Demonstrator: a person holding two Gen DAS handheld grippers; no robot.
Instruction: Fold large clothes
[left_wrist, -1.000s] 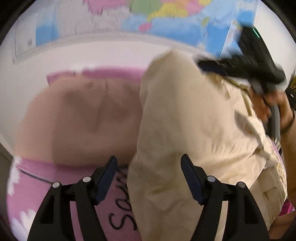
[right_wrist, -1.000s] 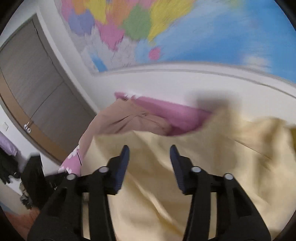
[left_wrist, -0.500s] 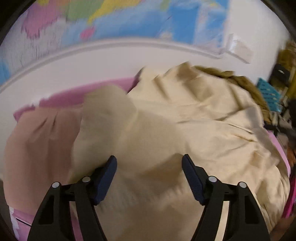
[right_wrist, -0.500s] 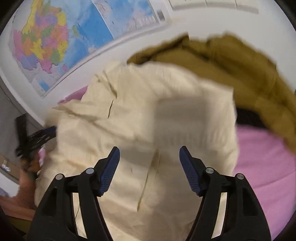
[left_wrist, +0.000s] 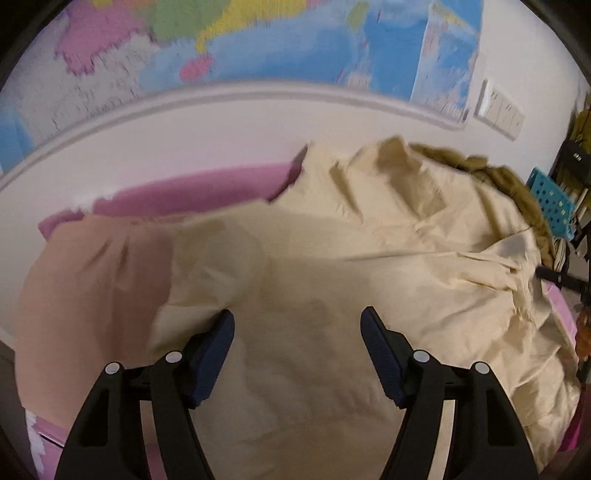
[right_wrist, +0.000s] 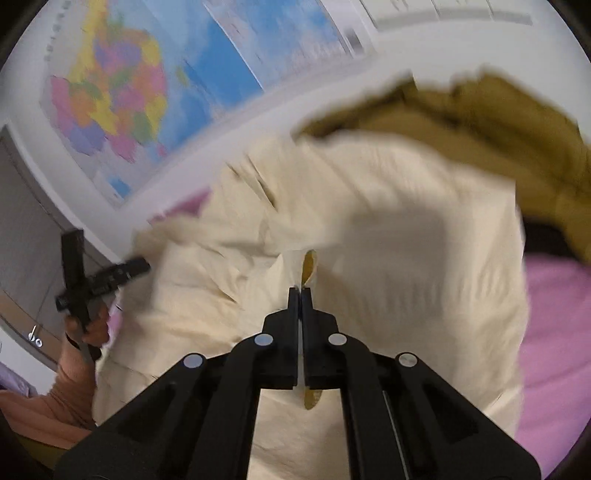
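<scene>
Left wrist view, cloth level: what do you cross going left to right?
Tan-pink garment → cream fabric garment → olive-brown fuzzy garment → blue perforated plastic basket.

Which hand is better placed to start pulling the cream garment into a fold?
Probably the right gripper: its fingers are pinched shut on the cream garment. The left gripper hangs open above it.

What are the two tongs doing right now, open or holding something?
Left tongs: open, over the cream garment, gripping nothing.
Right tongs: just closed, pinching a fold of the cream garment.
</scene>
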